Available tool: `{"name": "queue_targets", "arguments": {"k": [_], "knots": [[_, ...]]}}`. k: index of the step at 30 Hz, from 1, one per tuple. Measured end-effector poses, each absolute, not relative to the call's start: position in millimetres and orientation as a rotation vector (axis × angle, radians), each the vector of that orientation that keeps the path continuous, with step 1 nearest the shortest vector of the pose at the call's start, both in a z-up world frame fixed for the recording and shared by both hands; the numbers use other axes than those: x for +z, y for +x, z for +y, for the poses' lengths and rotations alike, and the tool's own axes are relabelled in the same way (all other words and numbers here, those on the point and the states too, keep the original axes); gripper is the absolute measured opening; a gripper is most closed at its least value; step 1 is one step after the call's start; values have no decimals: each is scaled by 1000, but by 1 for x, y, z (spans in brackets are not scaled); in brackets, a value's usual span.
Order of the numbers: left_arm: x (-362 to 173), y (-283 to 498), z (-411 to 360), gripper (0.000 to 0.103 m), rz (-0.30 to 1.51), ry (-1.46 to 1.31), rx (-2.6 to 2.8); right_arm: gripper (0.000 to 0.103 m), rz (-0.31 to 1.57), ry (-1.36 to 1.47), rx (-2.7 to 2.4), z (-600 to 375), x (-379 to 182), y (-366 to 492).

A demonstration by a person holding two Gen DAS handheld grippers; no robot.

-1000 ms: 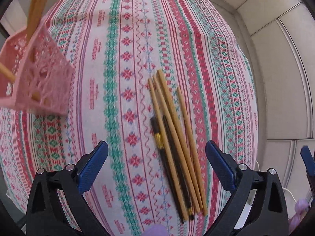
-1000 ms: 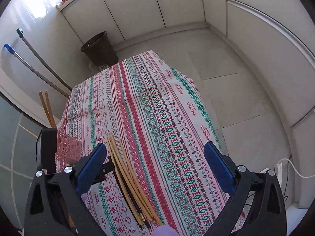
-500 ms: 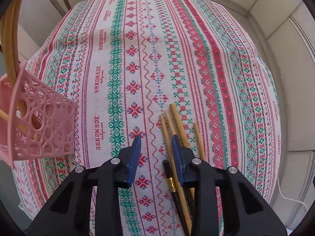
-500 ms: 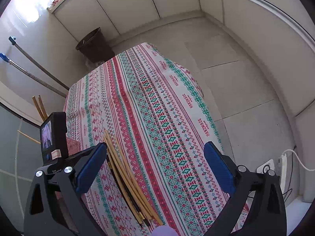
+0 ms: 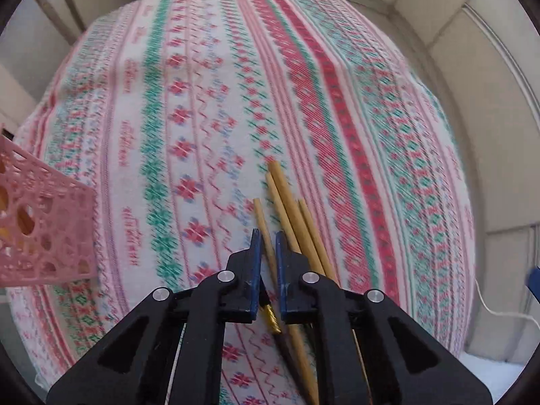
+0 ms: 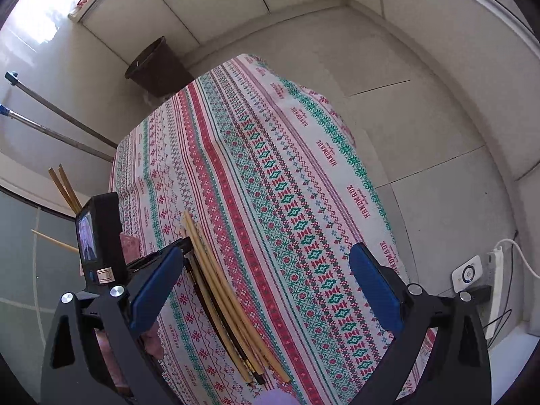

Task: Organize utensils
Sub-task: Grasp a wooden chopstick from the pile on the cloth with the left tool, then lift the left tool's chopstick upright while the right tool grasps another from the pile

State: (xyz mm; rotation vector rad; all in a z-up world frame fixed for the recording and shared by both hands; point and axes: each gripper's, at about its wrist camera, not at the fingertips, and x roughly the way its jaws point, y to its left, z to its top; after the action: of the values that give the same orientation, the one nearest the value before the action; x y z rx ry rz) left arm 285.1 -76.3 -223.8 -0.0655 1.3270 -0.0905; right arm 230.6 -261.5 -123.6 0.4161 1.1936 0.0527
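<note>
Several bamboo chopsticks and a dark pair with a gold band lie side by side on the patterned tablecloth. My left gripper points down at their far ends. Its jaws are closing, the blue pads tight around the leftmost bamboo chopstick. The pink lattice basket stands at the left. In the right wrist view the same bundle lies between the left gripper's body and my right gripper, which hangs open above the cloth with nothing in it.
Two bamboo chopsticks stand up behind the left gripper. A black bin and two mop handles are beyond the table's far end. A power strip with cables lies on the floor at the right.
The left gripper went from wide open to shut, and moved down and forward to the far ends of the chopsticks. The right gripper sank a little and stayed open.
</note>
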Motion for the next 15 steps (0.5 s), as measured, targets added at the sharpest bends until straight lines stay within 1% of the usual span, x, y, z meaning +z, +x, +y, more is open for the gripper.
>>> {"name": "queue_targets", "arguments": {"k": [4,8,9,10,11,13,15], "knots": [[-213,266,-71,4,1282,-52,-105,96,1247,413,119,-242,-141,240],[-180,235,-64,4,1209,-56,-170,96,1255,314,157,-212,-158,256],[-173,227,-62,4,1193,-55,-187,91,1261,289,163,-203,-164,261],[-165,220,-58,4,1171,-51,-206,82,1273,280,169,-198,-170,266],[-157,212,-54,4,1149,-45,-217,77,1294,285,185,-192,-177,272],[-145,201,-40,4,1114,-55,-226,59,1330,313,194,-187,-190,282],[-133,193,-27,4,1081,-57,-216,48,1342,333,179,-182,-199,289]]}}
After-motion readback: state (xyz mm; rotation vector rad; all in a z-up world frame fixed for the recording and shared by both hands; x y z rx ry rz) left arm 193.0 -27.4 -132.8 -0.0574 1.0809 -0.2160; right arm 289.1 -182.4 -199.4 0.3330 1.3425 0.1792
